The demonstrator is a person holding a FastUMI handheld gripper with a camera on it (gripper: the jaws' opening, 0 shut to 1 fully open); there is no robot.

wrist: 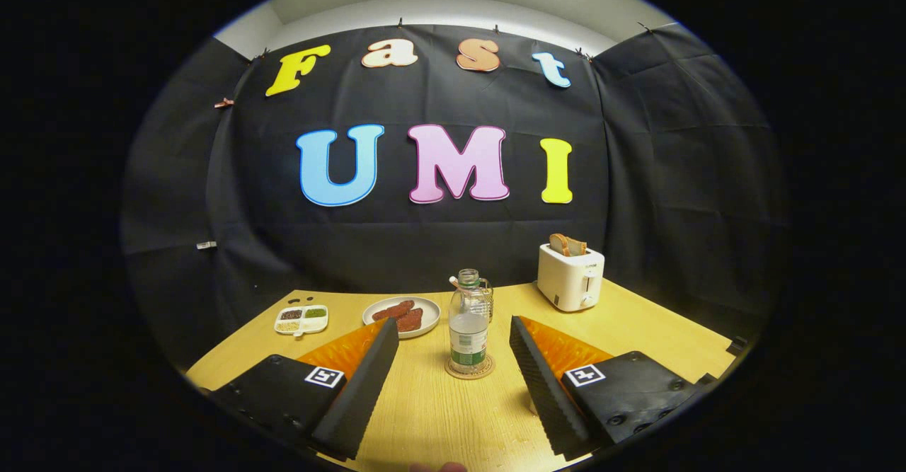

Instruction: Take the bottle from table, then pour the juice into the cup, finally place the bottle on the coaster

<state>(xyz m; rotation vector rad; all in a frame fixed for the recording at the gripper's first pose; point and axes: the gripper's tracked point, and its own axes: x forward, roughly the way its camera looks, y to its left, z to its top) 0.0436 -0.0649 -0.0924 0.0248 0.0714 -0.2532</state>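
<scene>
— Okay, gripper (pixel 453 330)?
— Wide open, holding nothing, touching nothing.
— Bottle (pixel 468 320)?
— Upright, neck up, standing on the coaster (pixel 469 369), just ahead between the fingers; cup (pixel 487 295) behind it.

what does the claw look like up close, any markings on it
The claw has two wedge-shaped fingers tapering toward the tips, with ribbed, textured inner pads. Each finger sits on a blocky dark housing with visible screws, and each housing carries a small square black-and-white tag on top. No cables are visible. The fingers stand open, apart on either side of the bottle.
</scene>
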